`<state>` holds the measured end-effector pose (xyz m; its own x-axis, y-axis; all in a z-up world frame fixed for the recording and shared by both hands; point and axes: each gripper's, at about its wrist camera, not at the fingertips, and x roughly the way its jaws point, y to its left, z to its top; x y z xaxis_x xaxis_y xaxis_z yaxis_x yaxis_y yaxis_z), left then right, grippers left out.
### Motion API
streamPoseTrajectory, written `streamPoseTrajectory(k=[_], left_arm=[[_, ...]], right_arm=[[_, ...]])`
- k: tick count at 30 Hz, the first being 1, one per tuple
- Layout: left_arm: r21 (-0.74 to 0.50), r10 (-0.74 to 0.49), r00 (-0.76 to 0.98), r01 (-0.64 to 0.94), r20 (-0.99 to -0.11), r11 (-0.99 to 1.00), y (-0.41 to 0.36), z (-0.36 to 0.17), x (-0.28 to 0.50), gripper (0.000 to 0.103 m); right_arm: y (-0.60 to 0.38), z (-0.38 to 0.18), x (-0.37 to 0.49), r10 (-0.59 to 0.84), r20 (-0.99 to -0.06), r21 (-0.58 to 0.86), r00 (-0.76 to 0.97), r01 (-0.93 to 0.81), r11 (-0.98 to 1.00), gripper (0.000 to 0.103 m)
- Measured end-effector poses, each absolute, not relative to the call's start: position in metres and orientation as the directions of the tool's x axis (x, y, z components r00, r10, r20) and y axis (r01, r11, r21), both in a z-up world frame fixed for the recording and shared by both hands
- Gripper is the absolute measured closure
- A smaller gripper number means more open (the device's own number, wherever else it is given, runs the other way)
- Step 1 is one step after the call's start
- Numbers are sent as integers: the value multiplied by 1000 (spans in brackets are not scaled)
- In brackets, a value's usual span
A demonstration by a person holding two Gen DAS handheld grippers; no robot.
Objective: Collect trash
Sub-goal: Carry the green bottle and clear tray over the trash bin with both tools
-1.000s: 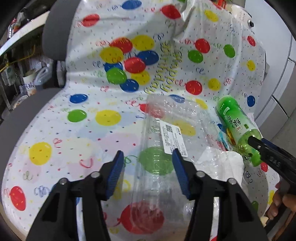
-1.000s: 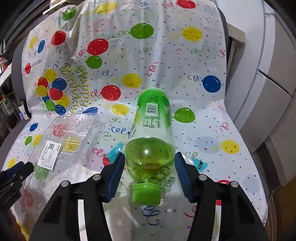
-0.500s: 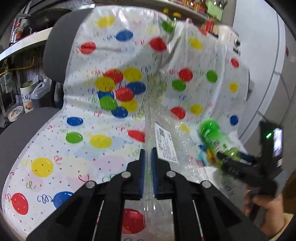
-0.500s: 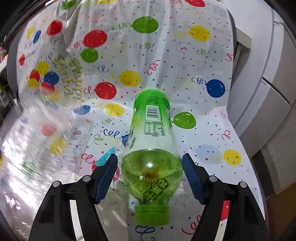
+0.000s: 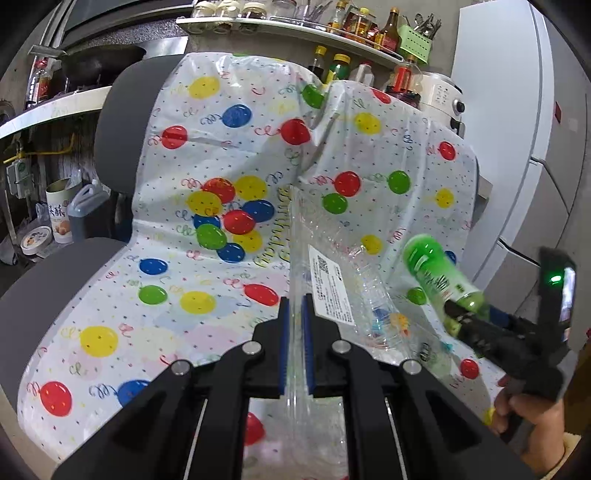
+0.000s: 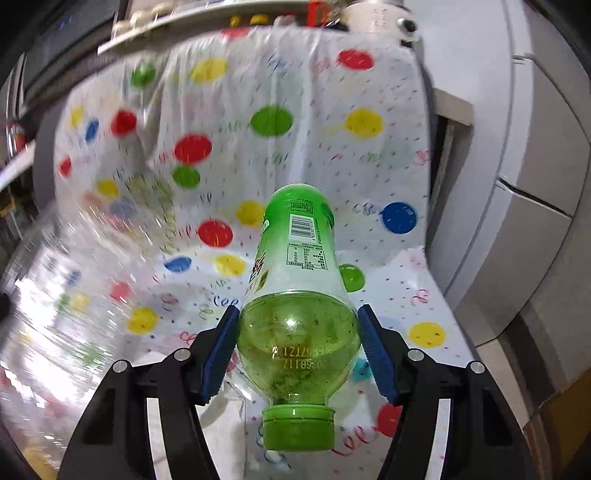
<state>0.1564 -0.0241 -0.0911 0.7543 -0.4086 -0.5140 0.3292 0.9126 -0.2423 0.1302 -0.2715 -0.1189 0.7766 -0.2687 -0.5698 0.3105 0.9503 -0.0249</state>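
Observation:
My left gripper (image 5: 295, 306) is shut on the edge of a clear plastic clamshell container (image 5: 328, 291) with a white label, holding it above the balloon-print sheet (image 5: 166, 295). In the right wrist view the same container (image 6: 55, 314) is a blur at the left. A green bottle (image 6: 299, 251) with a green cap sits neck-first in my right gripper (image 6: 297, 321). Its jaws are closing, and the blue pads press both sides of the bottle's shoulder. From the left wrist view the bottle (image 5: 432, 269) hangs clear of the sheet in the right gripper (image 5: 458, 314).
The sheet drapes over a grey chair (image 5: 114, 140). Behind it are a shelf of jars and bottles (image 5: 332, 22) and a rice cooker (image 5: 439, 92). White cabinets (image 5: 517, 147) stand at the right. A canister (image 5: 59, 218) is at the left. A teal scrap (image 6: 360, 369) lies on the sheet.
My left gripper has shut on the clear container and lifted it off the sheet. The right gripper has raised the green bottle, and the view now reaches the shelf above the chair.

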Motion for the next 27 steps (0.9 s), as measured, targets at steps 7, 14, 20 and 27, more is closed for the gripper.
streamPoseTrajectory(k=[7, 14, 20, 27], left_arm=[[-250, -481, 728, 411, -489, 877, -62, -85, 121, 98], [-249, -592, 639, 548, -492, 799, -131, -89, 76, 98], [-208, -679, 515, 696, -523, 687, -208, -105, 27, 98], [-182, -728, 371, 810, -577, 557, -302, -133, -21, 98]], right_arm=[[-292, -95, 52, -233, -523, 51, 820, 304, 951, 38], [-331, -93, -45, -302, -495, 87, 815, 392, 916, 38], [-375, -106, -128, -433, -518, 69, 737, 541, 838, 38], [-419, -141, -207, -529, -585, 80, 614, 693, 716, 38]])
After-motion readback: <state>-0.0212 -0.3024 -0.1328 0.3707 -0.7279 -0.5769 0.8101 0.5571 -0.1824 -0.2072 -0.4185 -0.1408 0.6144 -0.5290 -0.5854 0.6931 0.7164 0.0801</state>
